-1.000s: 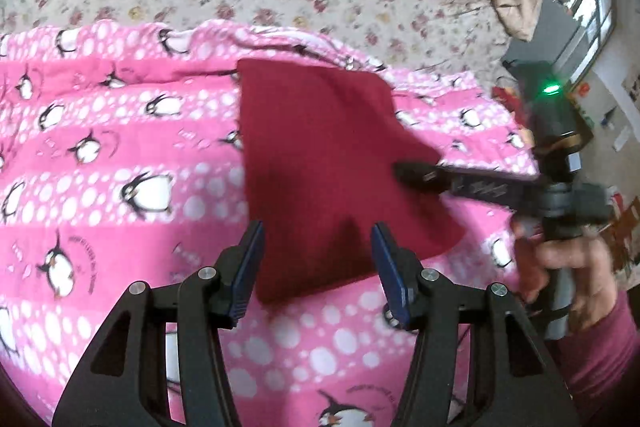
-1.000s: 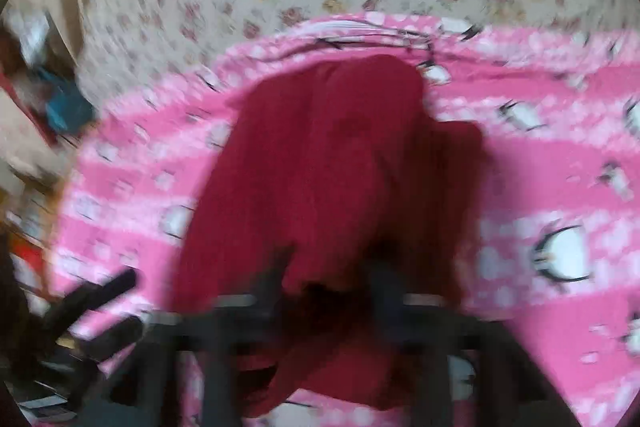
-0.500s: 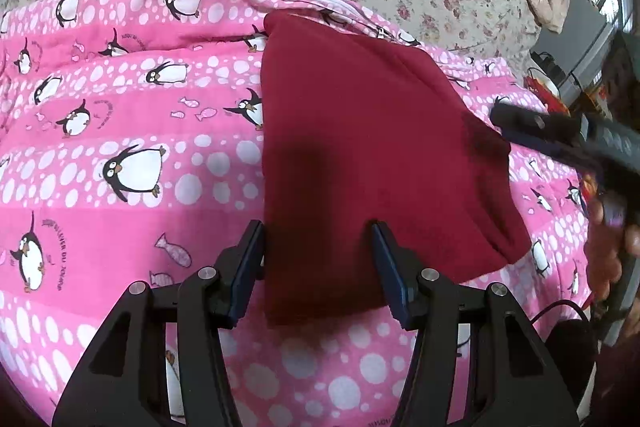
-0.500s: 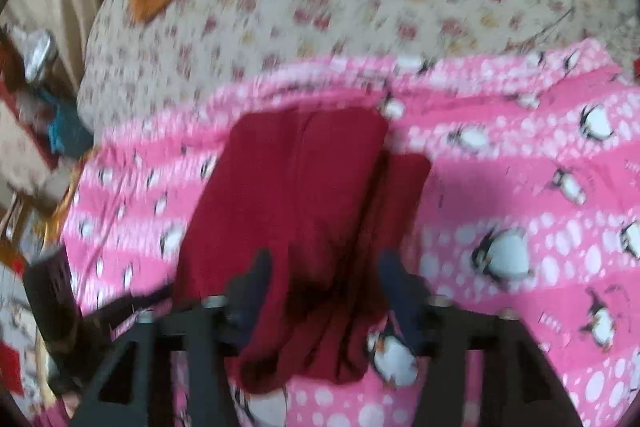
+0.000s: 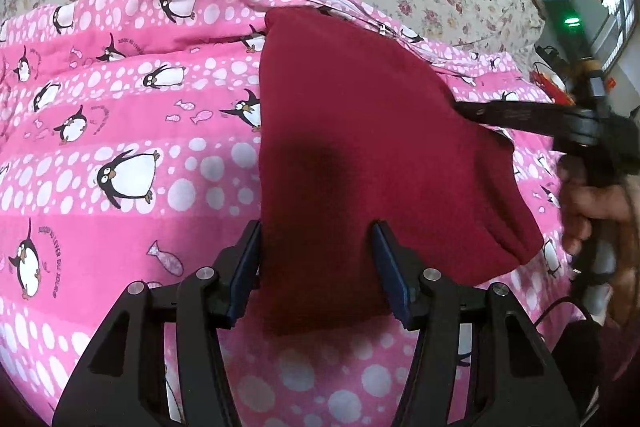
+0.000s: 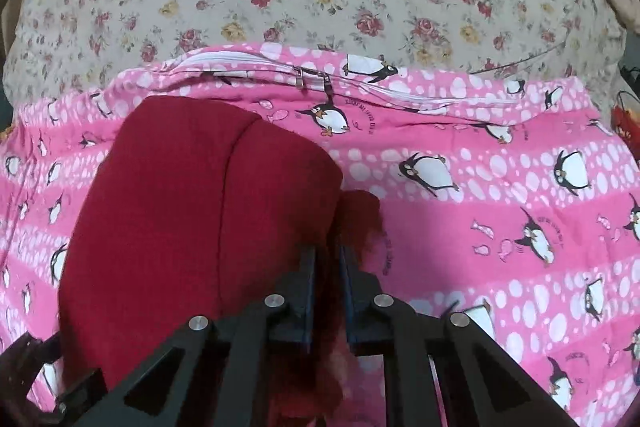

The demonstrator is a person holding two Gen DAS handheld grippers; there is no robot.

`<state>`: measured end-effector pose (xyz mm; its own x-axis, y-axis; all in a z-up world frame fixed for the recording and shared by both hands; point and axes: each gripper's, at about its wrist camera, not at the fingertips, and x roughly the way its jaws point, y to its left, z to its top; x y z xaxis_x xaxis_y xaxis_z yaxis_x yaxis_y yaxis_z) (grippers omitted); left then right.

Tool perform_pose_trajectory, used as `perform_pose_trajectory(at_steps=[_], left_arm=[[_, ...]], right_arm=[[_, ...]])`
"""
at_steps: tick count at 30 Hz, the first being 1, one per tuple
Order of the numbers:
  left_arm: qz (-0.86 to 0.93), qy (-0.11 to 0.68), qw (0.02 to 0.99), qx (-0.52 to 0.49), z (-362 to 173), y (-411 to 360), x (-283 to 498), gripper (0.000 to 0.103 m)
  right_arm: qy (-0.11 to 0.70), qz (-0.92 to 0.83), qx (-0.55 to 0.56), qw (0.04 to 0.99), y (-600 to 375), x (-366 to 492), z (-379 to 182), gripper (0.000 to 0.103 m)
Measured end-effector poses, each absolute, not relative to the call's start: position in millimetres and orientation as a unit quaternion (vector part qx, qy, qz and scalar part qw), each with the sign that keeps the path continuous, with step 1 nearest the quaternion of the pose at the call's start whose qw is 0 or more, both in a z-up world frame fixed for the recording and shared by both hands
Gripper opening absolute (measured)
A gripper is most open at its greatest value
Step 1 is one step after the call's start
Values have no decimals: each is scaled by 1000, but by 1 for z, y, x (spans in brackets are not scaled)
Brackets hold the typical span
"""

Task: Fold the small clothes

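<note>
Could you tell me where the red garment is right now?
On the pink blanket, centre of both views, with the right gripper pinching its edge.

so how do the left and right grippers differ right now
The left gripper stands open, its jaws wide apart with the red cloth lying loose between them; the right gripper has just been closing and is nearly shut, pinching the cloth's edge. The left sits at the cloth's near end, the right at its side. Both are black with blue pads and point down at the cloth on the pink penguin blanket.
</note>
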<state>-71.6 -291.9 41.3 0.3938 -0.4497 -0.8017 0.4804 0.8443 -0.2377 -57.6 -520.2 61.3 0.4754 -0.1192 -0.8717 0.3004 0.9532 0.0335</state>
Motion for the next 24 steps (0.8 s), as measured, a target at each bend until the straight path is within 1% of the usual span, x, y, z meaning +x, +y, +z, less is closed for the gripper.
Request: perform_pose_trajectory(at_steps=[5,6,7,8,9,14,15,18,20,22,23,24], left_arm=[[-273,475,836,17,41,-293,-72,56],[-272,475,837,19,42,-294,-73,56],[-271,474,837,20,42,-294,-73,56],[-271,474,838,21,42,-294,-73,56],[-270,473,838,21,42,-294,-73,56],[-267,473,839,31,41,-297,-76,56],[-267,472,840,33,41,-298,-77,56],[-266,475,838,31,42,-297,-76,56],[-267,479,836,26,42,-296,-75,56],[-272,482,832,22,44,-293,-73,56],[-280,484,829,16,47,-291,-72,56],[-289,483,826,5,50,-287,-69,56]], right_arm=[[474,-82,125,868,-506,-81,97,13],[472,-67,121,871,-497,-85,103,18],[472,-55,114,873,-488,-85,105,33],[474,-43,102,874,-478,-91,106,40],[478,-36,93,873,-470,-93,103,44],[514,-51,38,855,-462,-104,65,43],[511,-50,41,857,-465,-106,62,43],[510,-49,48,858,-469,-112,67,36],[507,-48,44,859,-468,-117,70,36],[503,-44,67,860,-470,-121,74,36],[495,-42,107,861,-479,-125,76,37],[491,-40,132,860,-483,-127,77,42]])
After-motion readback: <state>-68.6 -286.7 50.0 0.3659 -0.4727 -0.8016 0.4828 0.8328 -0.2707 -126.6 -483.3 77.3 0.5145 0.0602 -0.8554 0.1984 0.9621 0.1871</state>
